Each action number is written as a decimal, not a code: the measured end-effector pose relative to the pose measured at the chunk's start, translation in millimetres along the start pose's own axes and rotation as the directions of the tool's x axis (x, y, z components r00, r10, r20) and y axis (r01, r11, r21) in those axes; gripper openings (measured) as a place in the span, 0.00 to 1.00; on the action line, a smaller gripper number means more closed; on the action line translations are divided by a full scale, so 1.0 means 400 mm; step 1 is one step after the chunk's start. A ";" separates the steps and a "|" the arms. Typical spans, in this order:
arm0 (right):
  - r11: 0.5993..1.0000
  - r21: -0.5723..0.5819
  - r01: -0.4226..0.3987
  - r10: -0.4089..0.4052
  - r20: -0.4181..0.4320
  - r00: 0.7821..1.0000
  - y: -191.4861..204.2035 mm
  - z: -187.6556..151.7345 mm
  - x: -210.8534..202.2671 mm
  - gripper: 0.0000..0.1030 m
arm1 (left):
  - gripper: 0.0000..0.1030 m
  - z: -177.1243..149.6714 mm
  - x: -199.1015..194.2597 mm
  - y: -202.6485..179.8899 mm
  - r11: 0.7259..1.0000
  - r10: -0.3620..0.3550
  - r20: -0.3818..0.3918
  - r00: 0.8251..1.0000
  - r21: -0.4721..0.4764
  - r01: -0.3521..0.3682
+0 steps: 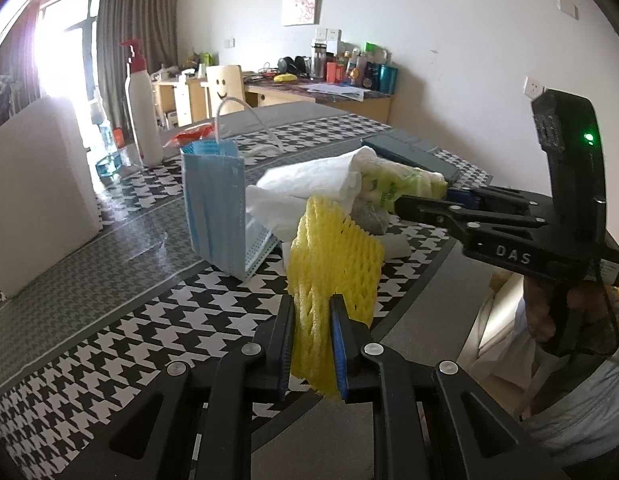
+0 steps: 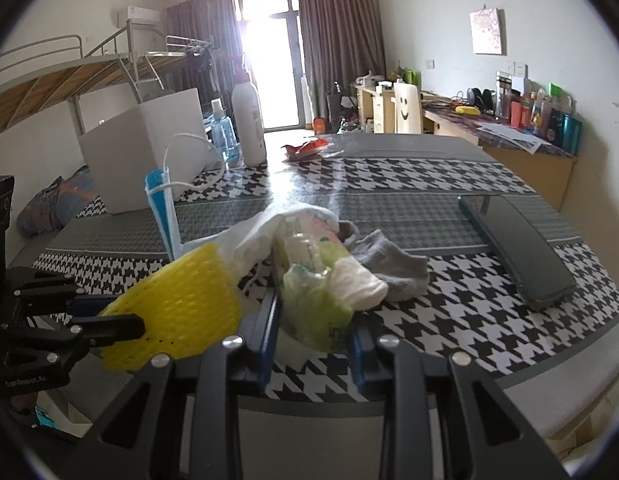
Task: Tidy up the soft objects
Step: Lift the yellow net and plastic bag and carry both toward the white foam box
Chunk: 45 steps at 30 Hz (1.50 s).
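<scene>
Left gripper [image 1: 312,336] clamps yellow foam net [image 1: 333,252] | right gripper [image 2: 314,344] clamps tissue pack [image 2: 313,280] ahead | advise: lift both clear, maintain 2 grips.

Yellow foam net [image 1: 333,256] (houndstooth tablecloth [image 1: 109,360])

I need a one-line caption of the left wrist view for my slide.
Left gripper holds yellow foam net above the houndstooth table; right gripper grips a tissue pack.

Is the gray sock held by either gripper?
No. The gray sock lies on the table; the right gripper pinches the tissue pack.
</scene>
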State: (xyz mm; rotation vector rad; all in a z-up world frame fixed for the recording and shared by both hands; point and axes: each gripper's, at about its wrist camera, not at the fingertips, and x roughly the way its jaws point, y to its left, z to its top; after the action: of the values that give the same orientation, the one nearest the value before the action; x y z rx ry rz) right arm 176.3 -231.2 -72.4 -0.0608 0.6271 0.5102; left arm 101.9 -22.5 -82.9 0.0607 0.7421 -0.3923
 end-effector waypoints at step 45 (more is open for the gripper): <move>0.998 -0.063 -0.025 0.036 0.181 0.983 0.082 0.086 -0.109 0.34 | 0.18 0.049 -0.250 0.033 0.994 0.113 0.249 0.962 -0.029 -0.110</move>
State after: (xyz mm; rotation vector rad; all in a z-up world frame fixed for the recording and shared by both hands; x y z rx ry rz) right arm 149.4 -214.7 -16.3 -0.0608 0.4342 0.5571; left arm 52.6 18.8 -2.6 0.0380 0.4888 -0.2805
